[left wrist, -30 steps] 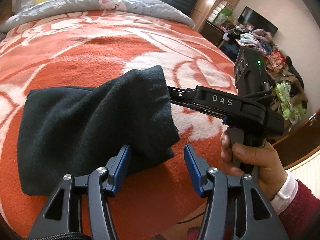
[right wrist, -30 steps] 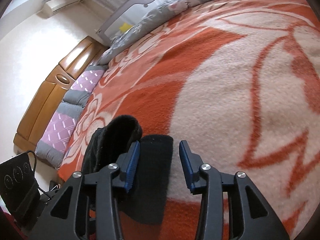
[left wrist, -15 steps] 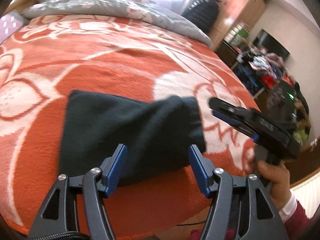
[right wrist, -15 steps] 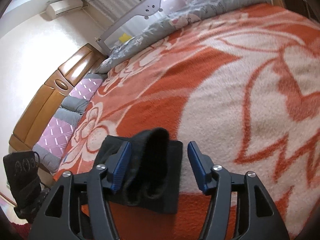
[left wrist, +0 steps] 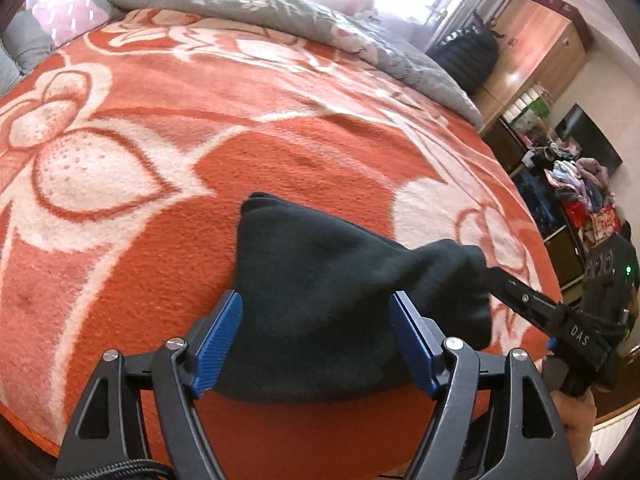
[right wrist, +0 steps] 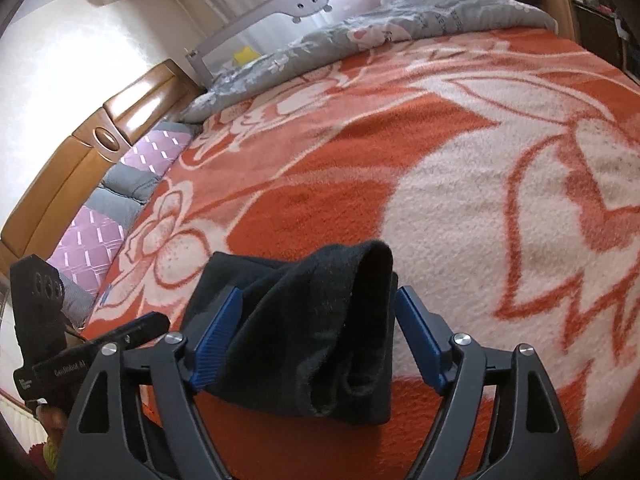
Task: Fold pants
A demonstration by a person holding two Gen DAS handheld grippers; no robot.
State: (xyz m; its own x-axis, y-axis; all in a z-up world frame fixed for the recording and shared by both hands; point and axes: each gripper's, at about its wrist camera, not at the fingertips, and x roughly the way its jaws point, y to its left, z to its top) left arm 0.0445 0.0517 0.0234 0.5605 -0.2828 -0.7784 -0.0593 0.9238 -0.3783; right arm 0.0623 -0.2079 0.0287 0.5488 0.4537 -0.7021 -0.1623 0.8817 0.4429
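The black pants (left wrist: 340,300) lie as a small folded bundle on the orange and white blanket (left wrist: 200,120), near the bed's front edge. My left gripper (left wrist: 316,340) hovers over the bundle's near side. Its jaws are opening, the cloth shows between the blue pads, and neither pad presses on it. My right gripper (right wrist: 316,332) is at the bundle's right end, where a loose fold (right wrist: 360,280) stands up. Its jaws are opening too, with the cloth between them and not pinched. Each gripper shows in the other's view, the right gripper (left wrist: 540,308) and the left gripper (right wrist: 148,324).
A grey quilt (left wrist: 280,12) and a bed rail (right wrist: 312,0) run along the bed's far side. Purple and grey pillows (right wrist: 104,232) line the wooden headboard (right wrist: 60,168). A wardrobe (left wrist: 532,52) and a clothes pile (left wrist: 572,184) stand past the right edge.
Both pairs of jaws have spread wider. The right gripper has let go of the pants' end and lifted back. The left gripper has slid sideways along the bundle and rolled.
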